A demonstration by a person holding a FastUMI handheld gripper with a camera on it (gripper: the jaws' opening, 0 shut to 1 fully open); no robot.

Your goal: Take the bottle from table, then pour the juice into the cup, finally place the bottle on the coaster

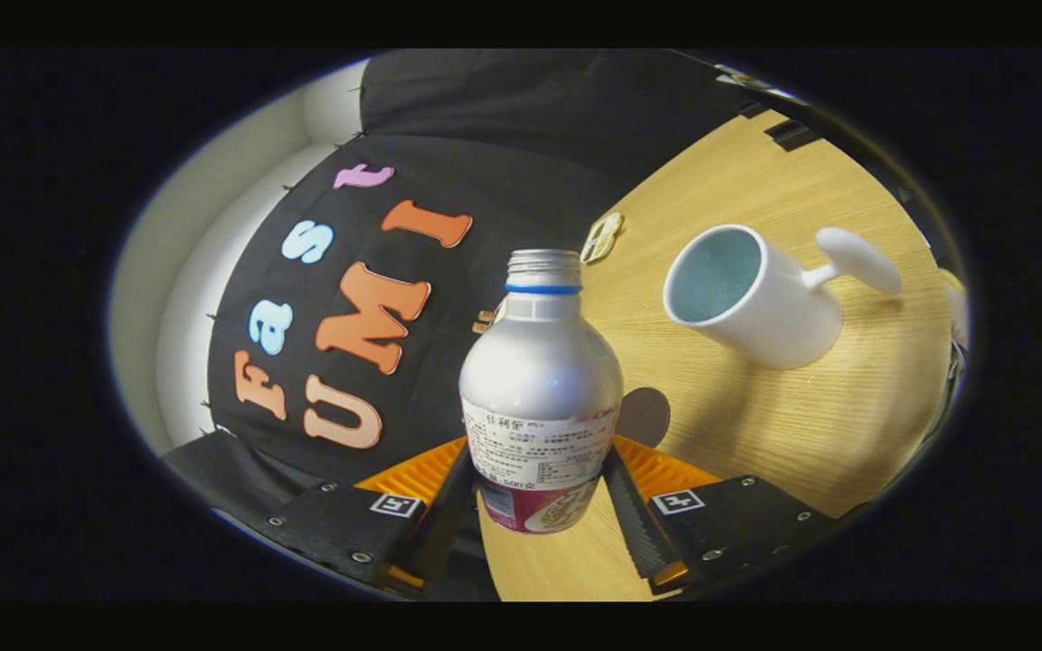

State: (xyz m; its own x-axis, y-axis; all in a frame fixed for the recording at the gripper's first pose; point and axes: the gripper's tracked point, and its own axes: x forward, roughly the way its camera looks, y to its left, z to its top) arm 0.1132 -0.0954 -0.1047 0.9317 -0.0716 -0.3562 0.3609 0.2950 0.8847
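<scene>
**Bottle clamped in gripper, lifted and tilted near the cup**

1. Gripper (539,493): the two fingers are closed against the lower body of the bottle (540,389), one finger on each side of the labelled section. Both fingers press on the bottle wall.

2. Bottle: silver metal body with a paper label band and a red lower section. The neck is threaded, carries a blue ring, and has no cap fitted. The bottle stands between the fingers, its mouth pointing away from the camera. The whole scene appears rotated, which indicates that the gripper is tilted.

3. Cup (752,303): a white mug with a handle on the side away from the bottle. It sits on the wooden table (801,425), beyond the fingers and apart from the bottle. Its opening faces the bottle. The interior looks pale; whether it holds liquid cannot be determined.

4. Coaster (646,416): a dark round disc on the table, just behind the bottle and partly hidden by it.

5. A small gold-coloured object (601,237) lies on the table at its far edge, near the black cloth wall (521,136).
</scene>
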